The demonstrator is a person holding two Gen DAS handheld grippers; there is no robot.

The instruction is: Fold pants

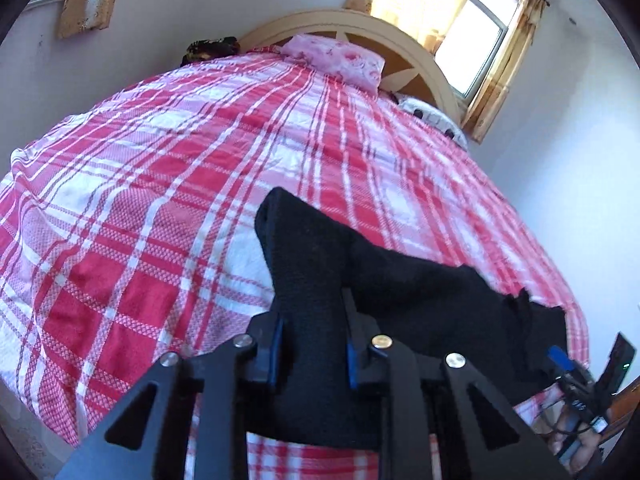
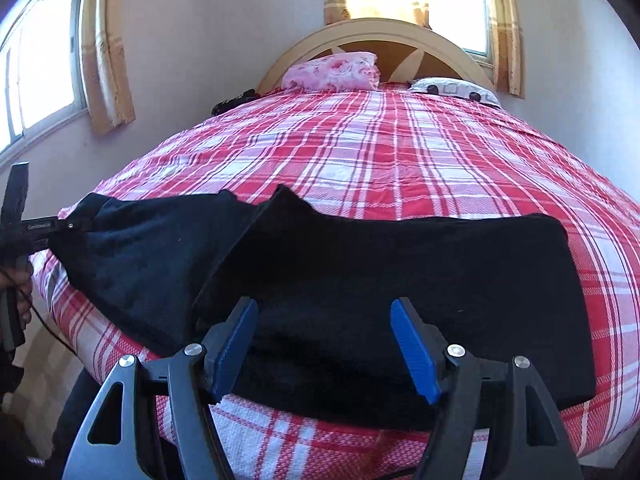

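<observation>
The black pants (image 2: pixel 360 300) lie across the near edge of the red-and-white plaid bedspread (image 2: pixel 400 152), one end lifted toward nine o'clock in the right wrist view. The left gripper (image 1: pixel 312 340) pinches a bunched fold of that fabric. The right gripper (image 2: pixel 324 344) stands spread over the pants, pads clear. At twelve o'clock sit a pink floral pillow (image 2: pixel 332 72) and the headboard (image 2: pixel 376 30)

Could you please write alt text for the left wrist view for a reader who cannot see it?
The left claw is shut on a fold of black pants, above a bed with a red and white plaid cover.
</observation>
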